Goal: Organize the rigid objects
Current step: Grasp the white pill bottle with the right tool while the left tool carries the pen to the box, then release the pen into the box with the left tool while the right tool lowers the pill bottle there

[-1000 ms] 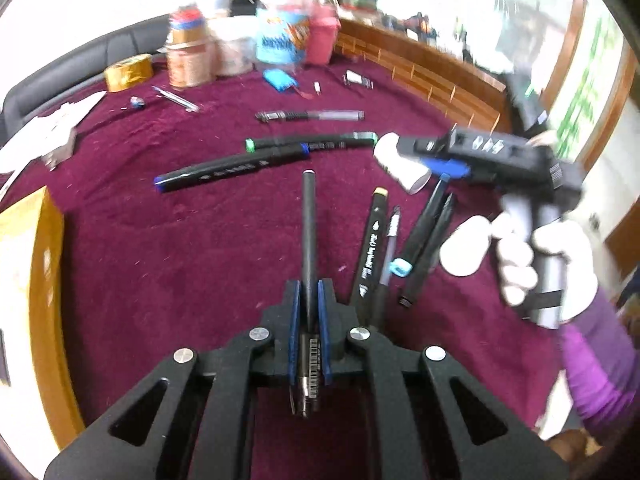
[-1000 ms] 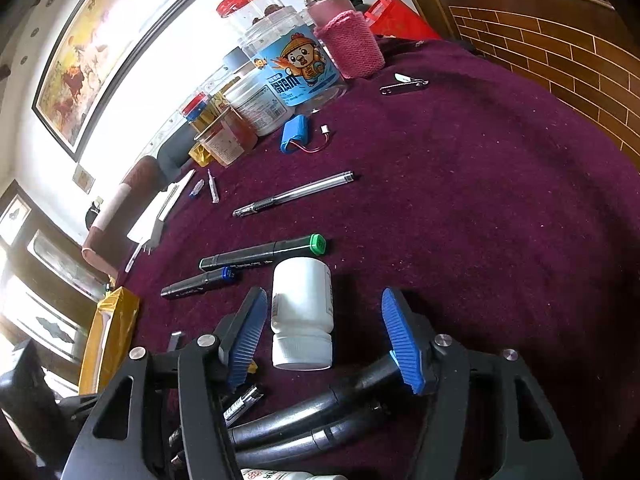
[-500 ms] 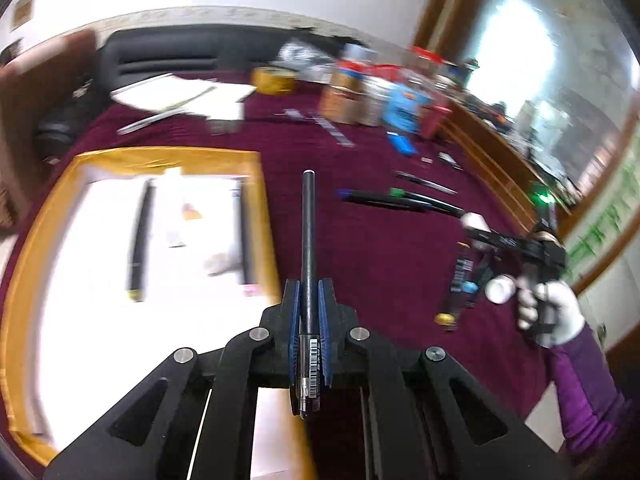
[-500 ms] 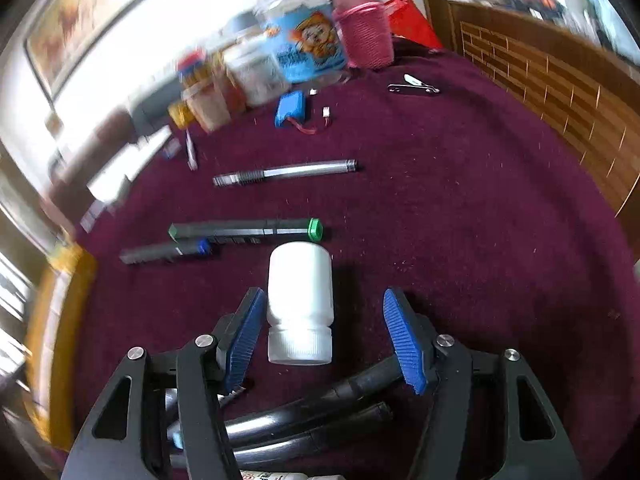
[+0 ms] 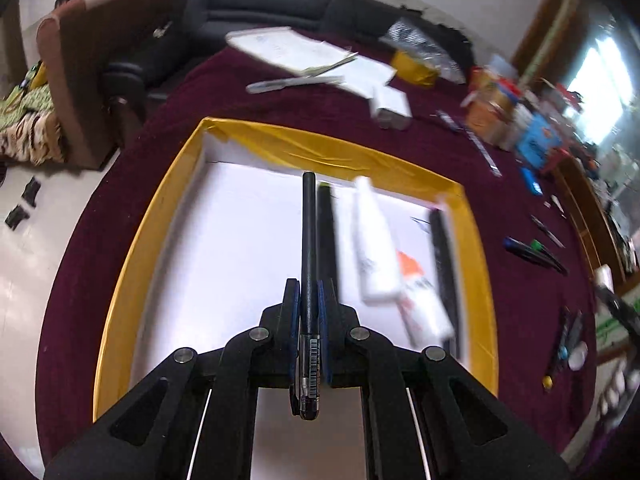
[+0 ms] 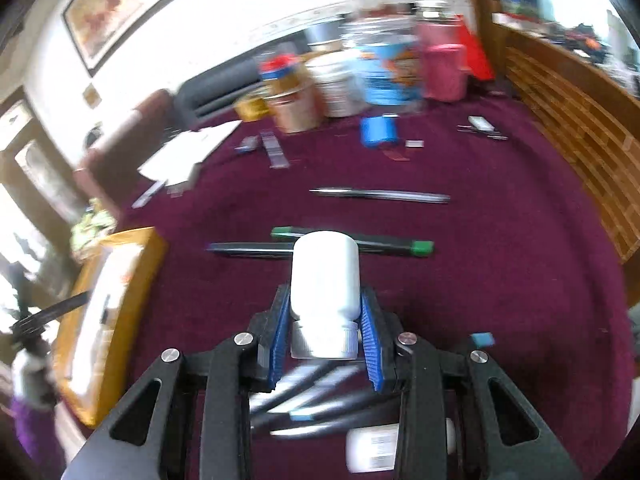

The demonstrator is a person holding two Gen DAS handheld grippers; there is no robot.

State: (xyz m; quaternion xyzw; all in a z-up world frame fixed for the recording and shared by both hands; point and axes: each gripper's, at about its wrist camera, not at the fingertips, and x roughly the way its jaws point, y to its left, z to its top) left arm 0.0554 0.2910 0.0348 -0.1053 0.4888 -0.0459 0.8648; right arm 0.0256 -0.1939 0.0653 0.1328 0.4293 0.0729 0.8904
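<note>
- My left gripper (image 5: pixel 309 300) has its blue pads pressed onto a black pen (image 5: pixel 308 240), which points straight ahead along the fingers, its barcoded end sticking back toward the camera.
- The pen hangs over a yellow-rimmed tray (image 5: pixel 152 216) with a white floor, sitting on the maroon tablecloth (image 5: pixel 132 152).
- In the tray lie a black marker (image 5: pixel 327 232) just to the right of my pen, a white tube (image 5: pixel 374 240), a white-and-orange tube (image 5: pixel 422 300) touching it, and another black marker (image 5: pixel 444 264) along the right wall; all are blurred.
- Beyond the tray are white papers (image 5: pixel 296 50) and a roll of yellow tape (image 5: pixel 416 70).
- My right gripper (image 6: pixel 325 332) pinches a white pill bottle (image 6: pixel 325 276) near its ribbed cap, the base pointing away from me.
- Beneath that gripper a cluster of dark pens (image 6: pixel 316 396) lies blurred on the cloth, with a white container (image 6: pixel 376 448) nearer still.
- Just past the bottle lie a blue-capped marker (image 6: pixel 248 248) and a green-capped marker (image 6: pixel 396 245), side by side.
- Further out rests a slim silver pen (image 6: pixel 380 195), then a blue box (image 6: pixel 378 130).
- At the far edge stand jars and cans (image 6: pixel 360 76), smeared by motion.
</note>
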